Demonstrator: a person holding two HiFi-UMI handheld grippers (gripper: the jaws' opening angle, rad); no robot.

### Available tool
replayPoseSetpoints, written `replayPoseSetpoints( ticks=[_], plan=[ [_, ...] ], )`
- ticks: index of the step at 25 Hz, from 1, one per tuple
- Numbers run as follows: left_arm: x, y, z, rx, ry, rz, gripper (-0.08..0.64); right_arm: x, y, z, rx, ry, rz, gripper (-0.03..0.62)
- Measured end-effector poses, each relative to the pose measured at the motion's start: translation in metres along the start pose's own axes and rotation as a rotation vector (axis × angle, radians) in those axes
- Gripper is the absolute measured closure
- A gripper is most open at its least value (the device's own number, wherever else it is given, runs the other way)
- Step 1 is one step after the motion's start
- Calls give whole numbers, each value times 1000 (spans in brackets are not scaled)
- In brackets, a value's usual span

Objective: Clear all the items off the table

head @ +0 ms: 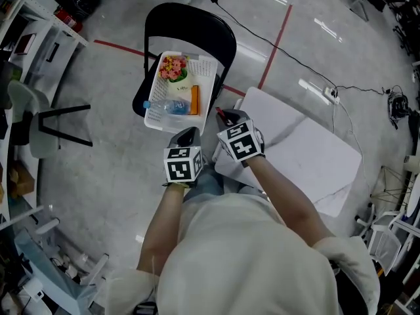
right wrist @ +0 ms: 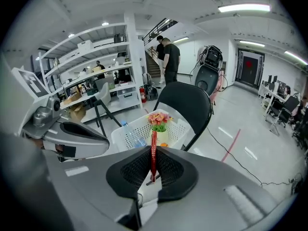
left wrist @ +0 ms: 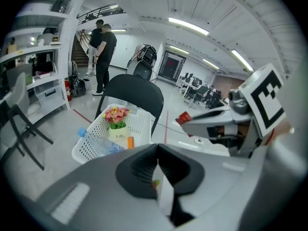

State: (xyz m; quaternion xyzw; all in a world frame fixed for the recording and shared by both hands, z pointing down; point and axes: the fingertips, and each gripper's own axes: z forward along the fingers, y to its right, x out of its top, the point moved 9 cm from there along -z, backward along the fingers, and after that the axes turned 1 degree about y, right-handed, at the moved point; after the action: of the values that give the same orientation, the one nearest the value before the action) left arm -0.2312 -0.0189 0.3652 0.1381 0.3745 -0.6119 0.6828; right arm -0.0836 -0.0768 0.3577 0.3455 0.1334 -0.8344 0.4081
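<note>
**Q:** What does the right gripper (right wrist: 153, 154) carry, and how should it handle?

**A:** Its jaws are closed on a thin red packet (right wrist: 153, 139), seen edge-on and standing up above the pads. It is judged light, flat and pliant. The wrapper may be slick, so a pinch low on its edge seems apt.

**Q:** And the left gripper (left wrist: 157, 150)?

**A:** Its jaws are together. A coloured fleck at the seam is too small to name.

**Q:** Where is the open room?

**A:** The white basket (head: 152, 113) sits on the black chair (head: 197, 28), just ahead of both grippers and beside the table (head: 315, 156). The flower pot (head: 173, 67) and bottle (head: 172, 106) take up the basket's left. The far right corner looks freest. Edges to mind are the basket rim and the chair back — and the grippers sit close together.
</note>
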Motion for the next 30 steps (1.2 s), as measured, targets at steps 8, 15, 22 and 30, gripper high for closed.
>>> replayPoseSetpoints(
  ticks=[8,15,22,30],
  plan=[
    [-5,-42,4,20,-17,-56,551,11,-23,43,21,-57,-15,568],
    [-10,-78,14,45,-44,-90,551,15,-39,83,52,-93,-27,568],
    [-15,-104,29,66,-65,-126,551,8,-52,121,83,-154,-38,566],
    [-22,-121,40,75,-82,-154,551,-1,-64,149,117,-218,-65,566]
  ],
)
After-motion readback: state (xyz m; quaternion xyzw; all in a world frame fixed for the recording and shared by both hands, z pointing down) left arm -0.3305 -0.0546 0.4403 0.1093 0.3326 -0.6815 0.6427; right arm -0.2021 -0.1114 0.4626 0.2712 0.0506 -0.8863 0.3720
